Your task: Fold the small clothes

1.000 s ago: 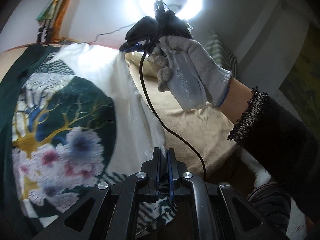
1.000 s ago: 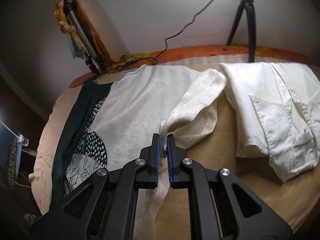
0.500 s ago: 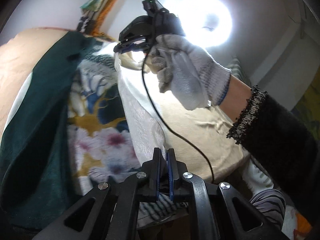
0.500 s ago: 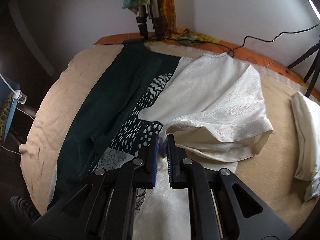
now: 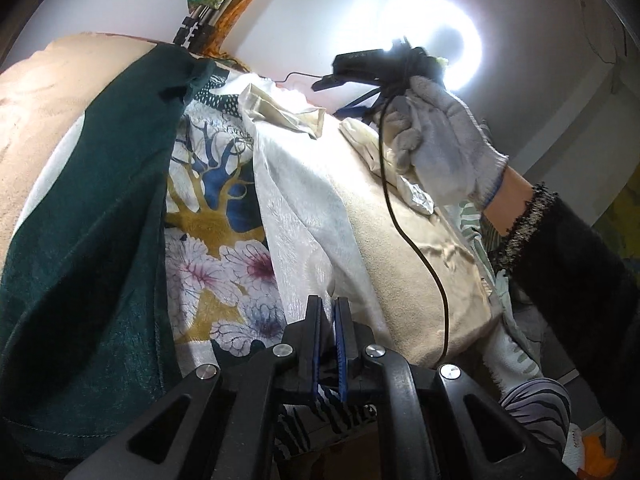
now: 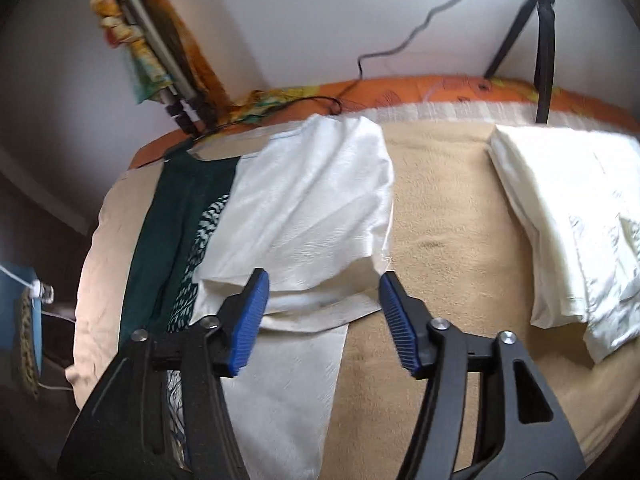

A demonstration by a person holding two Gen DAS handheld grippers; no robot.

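Note:
A printed top with a dark green side, a tree-and-flower print and a cream reverse (image 5: 224, 216) lies on the beige blanket. My left gripper (image 5: 328, 308) is shut on the top's lower cream edge. In the right wrist view the top (image 6: 304, 208) lies with its cream side folded over the green part. My right gripper (image 6: 322, 280) is open and empty, its blue pads (image 6: 256, 304) just above the folded cream sleeve. The right gripper also shows in the left wrist view (image 5: 360, 68), held in a gloved hand above the top's far end.
A folded cream shirt (image 6: 572, 216) lies on the blanket (image 6: 440, 240) at the right. A tripod (image 6: 540, 40) and a cable (image 6: 400, 52) stand at the far edge by the wall. A second tripod wrapped in cloth (image 6: 160, 60) leans at far left.
My right gripper has opened and let go of the cream sleeve, which now lies folded over the top. It has drawn back. My left gripper still holds the lower edge.

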